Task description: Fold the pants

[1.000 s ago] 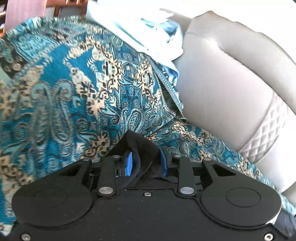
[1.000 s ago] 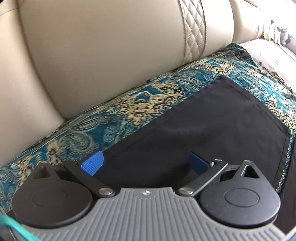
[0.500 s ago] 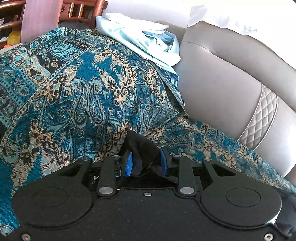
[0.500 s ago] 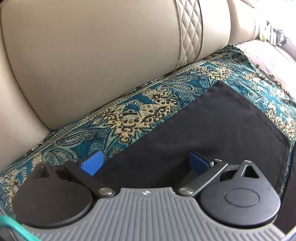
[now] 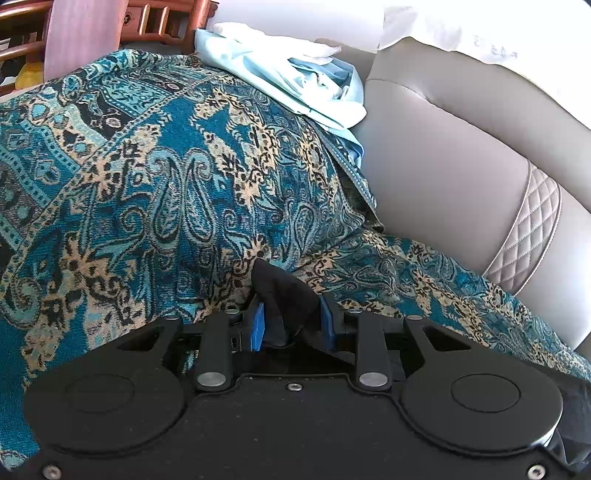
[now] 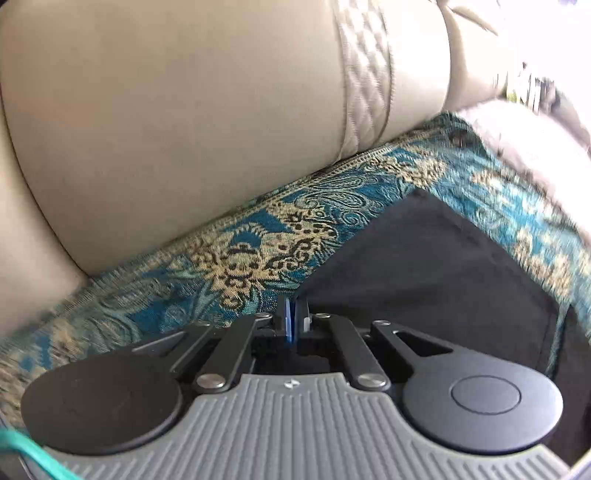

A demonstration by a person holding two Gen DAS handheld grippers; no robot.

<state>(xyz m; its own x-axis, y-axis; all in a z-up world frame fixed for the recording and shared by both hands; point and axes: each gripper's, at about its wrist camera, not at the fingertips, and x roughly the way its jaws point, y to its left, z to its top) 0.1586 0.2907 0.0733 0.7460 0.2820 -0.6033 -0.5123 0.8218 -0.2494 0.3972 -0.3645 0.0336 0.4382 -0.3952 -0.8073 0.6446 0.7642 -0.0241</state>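
The black pants (image 6: 436, 273) lie flat on a teal paisley throw (image 6: 258, 251) over the sofa seat. My left gripper (image 5: 291, 325) is shut on a bunched corner of the black pants (image 5: 284, 291), which sticks up between its blue pads. My right gripper (image 6: 295, 314) has its blue pads pressed together at the near left edge of the pants, pinching the fabric's edge. The rest of the pants spreads away to the right in the right wrist view.
The beige leather sofa back (image 6: 184, 122) rises behind the seat. The throw also covers the armrest (image 5: 147, 166), and a pile of light blue clothes (image 5: 291, 77) lies on top of it. Wooden furniture (image 5: 110, 22) stands beyond.
My right gripper has gone from wide open to shut on the pants' edge. My left gripper keeps its hold and has drawn back a little from the armrest.
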